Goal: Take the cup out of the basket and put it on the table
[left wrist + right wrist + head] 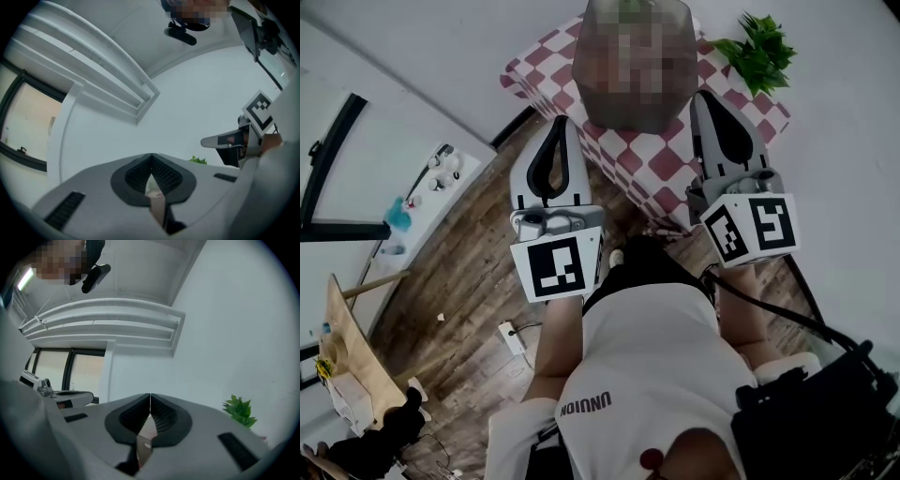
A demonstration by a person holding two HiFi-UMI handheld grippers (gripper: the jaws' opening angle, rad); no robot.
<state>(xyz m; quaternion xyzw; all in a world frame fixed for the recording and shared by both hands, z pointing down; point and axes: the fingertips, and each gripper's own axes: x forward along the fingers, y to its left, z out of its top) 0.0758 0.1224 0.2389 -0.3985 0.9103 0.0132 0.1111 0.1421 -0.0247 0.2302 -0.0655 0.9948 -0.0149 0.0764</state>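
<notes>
Neither a cup nor a basket can be made out in any view. A mosaic patch covers the middle of the red-and-white checked table (pixel 661 164) in the head view and hides whatever stands there. My left gripper (pixel 560 124) is held up over the wooden floor just before the table's near-left edge, jaws shut and empty. My right gripper (pixel 704 96) hangs over the table's right part, also shut on nothing. The left gripper view shows the left gripper (pixel 151 158) with tips meeting, aimed at a white wall. The right gripper (pixel 150 397) is closed likewise.
A green plant (pixel 759 52) stands at the table's far right corner, also seen as the plant (pixel 240 411). A white counter (pixel 412 202) with small items runs along the left. A power strip (pixel 514 336) lies on the wooden floor (pixel 478 272).
</notes>
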